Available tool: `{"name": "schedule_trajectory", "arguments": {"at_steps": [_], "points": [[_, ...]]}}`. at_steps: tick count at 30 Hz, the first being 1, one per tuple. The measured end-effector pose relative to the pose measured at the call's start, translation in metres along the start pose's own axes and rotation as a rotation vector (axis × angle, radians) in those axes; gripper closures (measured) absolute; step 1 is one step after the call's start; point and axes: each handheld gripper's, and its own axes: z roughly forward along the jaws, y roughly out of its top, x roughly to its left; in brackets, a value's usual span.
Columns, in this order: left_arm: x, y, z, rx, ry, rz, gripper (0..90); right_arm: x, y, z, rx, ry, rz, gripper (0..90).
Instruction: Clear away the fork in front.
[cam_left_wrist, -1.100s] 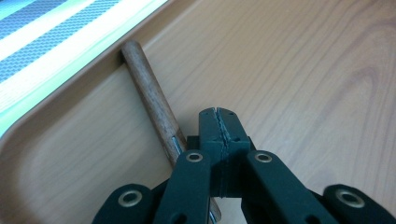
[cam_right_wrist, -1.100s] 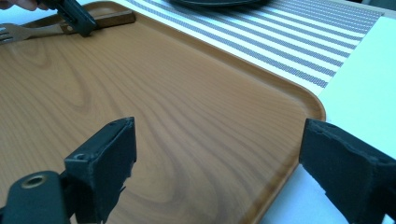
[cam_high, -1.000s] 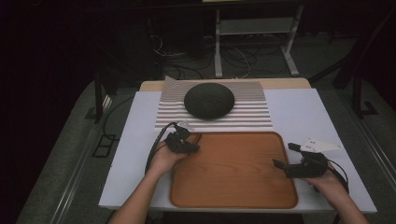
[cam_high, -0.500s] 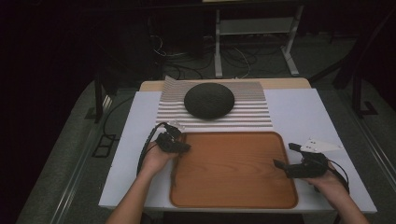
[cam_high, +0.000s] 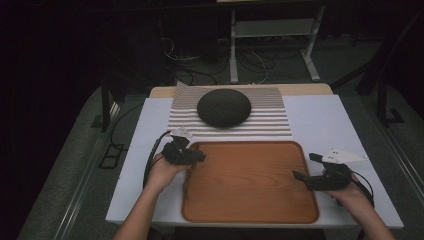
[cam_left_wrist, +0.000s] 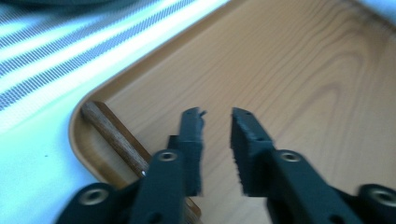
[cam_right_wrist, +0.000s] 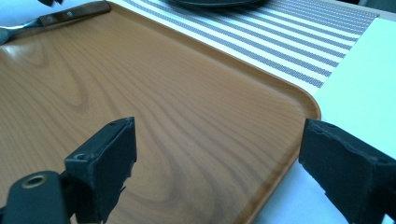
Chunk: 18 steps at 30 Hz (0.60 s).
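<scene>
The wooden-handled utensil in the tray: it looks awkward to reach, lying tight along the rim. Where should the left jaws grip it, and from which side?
Probably the wooden handle, the thickest part with an even width. It lies flat on the tray close along the left rim, so the left gripper should come from above, one jaw on each long side.

Brown wood-grain tray, grey-and-white striped mat, dark dome.

A white-topped table carried a striped mat at its far side and a wooden tray nearer the person, the tray's far edge touching the mat.
</scene>
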Motion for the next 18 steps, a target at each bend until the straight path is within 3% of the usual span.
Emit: {"name": "schedule_trajectory", "arguments": {"at_steps": [6, 14, 18], "points": [[-0.006, -0.011, -0.022, -0.102, 0.019, 0.036, 49.4, 0.000, 0.000, -0.001, -0.002, 0.001, 0.002, 11.3], [-0.008, -0.030, -0.035, -0.169, 0.015, 0.067, 26.3, 0.001, 0.000, -0.001, -0.002, 0.000, 0.001, 11.3], [-0.010, -0.040, -0.036, -0.171, 0.013, 0.063, 15.9, 0.001, 0.000, -0.001, -0.001, -0.001, 0.001, 11.3]]}}
